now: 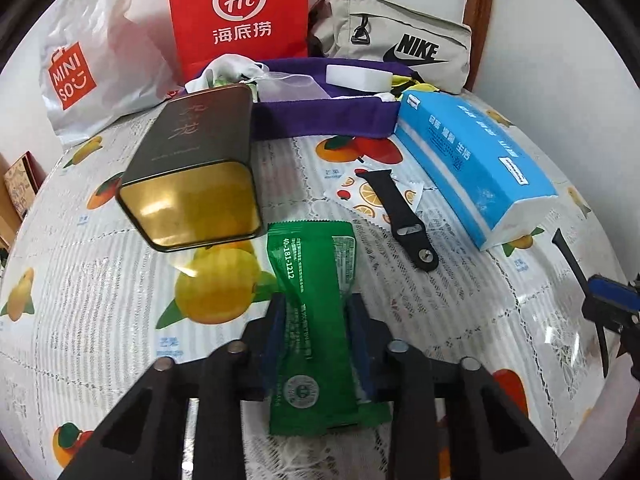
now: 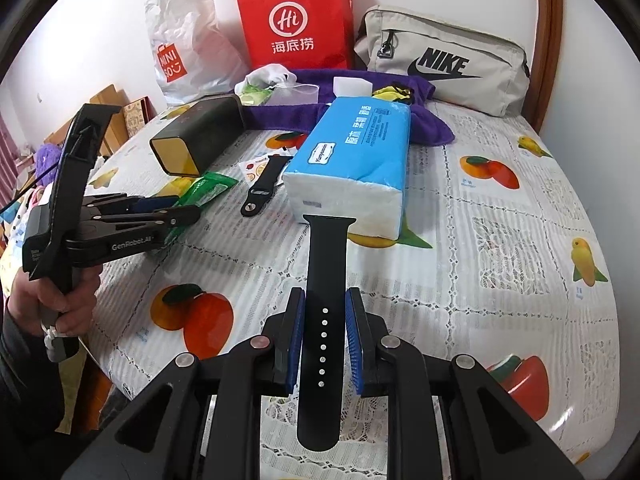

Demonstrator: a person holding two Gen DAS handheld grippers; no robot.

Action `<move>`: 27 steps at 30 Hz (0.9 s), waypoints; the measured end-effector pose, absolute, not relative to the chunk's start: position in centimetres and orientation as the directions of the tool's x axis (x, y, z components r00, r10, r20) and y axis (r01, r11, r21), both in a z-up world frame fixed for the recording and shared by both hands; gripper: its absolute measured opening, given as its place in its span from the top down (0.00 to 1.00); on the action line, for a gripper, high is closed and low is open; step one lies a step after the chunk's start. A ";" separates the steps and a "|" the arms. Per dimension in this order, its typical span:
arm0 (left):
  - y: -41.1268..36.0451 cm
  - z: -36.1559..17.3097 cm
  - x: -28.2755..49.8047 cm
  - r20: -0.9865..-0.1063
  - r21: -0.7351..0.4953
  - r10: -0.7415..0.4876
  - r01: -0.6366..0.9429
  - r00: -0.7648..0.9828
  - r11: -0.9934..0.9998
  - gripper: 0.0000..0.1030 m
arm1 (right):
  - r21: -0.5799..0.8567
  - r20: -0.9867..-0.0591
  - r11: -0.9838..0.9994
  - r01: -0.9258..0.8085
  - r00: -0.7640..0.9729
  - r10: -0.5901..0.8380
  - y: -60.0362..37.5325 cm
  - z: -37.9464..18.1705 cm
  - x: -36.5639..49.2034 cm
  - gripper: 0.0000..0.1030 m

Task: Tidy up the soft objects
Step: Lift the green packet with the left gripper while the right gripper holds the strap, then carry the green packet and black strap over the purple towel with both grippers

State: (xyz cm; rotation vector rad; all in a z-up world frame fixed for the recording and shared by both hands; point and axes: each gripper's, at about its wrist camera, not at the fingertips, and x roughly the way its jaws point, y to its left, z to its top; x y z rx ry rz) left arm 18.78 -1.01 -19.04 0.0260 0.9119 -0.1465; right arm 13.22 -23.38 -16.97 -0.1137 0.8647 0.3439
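A green foil packet [image 1: 316,320] lies lengthwise between the blue pads of my left gripper [image 1: 318,304], pinched narrower where they press; the side view shows the same left gripper [image 2: 188,210] on the green packet [image 2: 208,188] low over the tablecloth. My right gripper [image 2: 325,296] is shut on a black watch strap [image 2: 326,264] with a row of holes, which sticks out forward and back. The other strap half [image 1: 402,216] lies loose on the cloth. A blue tissue pack [image 2: 352,152] sits just beyond the held strap. The right gripper [image 1: 600,300] shows at the left view's right edge.
A dark tin [image 1: 192,168] with a gold end lies left of the packet. Behind it, a purple towel [image 1: 320,124] carries a white block [image 1: 358,78] and crumpled items. A red bag [image 1: 240,12], a white Miniso bag [image 1: 80,72] and a Nike pouch [image 1: 400,44] line the wall.
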 end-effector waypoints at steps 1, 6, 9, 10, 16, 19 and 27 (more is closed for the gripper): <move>-0.7 -18.9 18.6 -0.790 -0.047 -0.117 0.130 0.602 0.990 0.73 | 0.039 -0.762 0.939 -0.342 0.598 0.249 -23.3 -16.9 13.3 0.80; 1.8 -18.4 16.6 -0.791 -0.120 -0.157 0.102 0.591 0.988 0.73 | 0.042 -0.748 0.926 -0.375 0.602 0.278 -23.0 -15.6 13.0 0.80; 3.1 -17.3 15.7 -0.781 -0.152 -0.184 0.104 0.597 0.983 0.73 | 0.054 -0.735 0.917 -0.394 0.607 0.304 -22.9 -14.7 13.0 0.80; 3.6 -16.6 15.4 -0.770 -0.172 -0.199 0.103 0.606 0.980 0.73 | 0.058 -0.728 0.915 -0.399 0.610 0.312 -22.9 -14.2 13.1 0.80; 5.2 -13.8 16.0 -0.739 -0.181 -0.186 0.076 0.647 0.981 0.73 | 0.042 -0.706 0.913 -0.405 0.635 0.314 -22.2 -12.1 14.7 0.80; 6.0 -12.7 16.9 -0.731 -0.174 -0.168 0.057 0.661 0.983 0.73 | 0.042 -0.704 0.914 -0.404 0.637 0.315 -21.7 -11.3 16.1 0.80; 7.5 -10.3 20.0 -0.712 -0.188 -0.158 0.031 0.685 0.982 0.73 | 0.051 -0.687 0.908 -0.416 0.645 0.334 -20.8 -9.2 20.5 0.80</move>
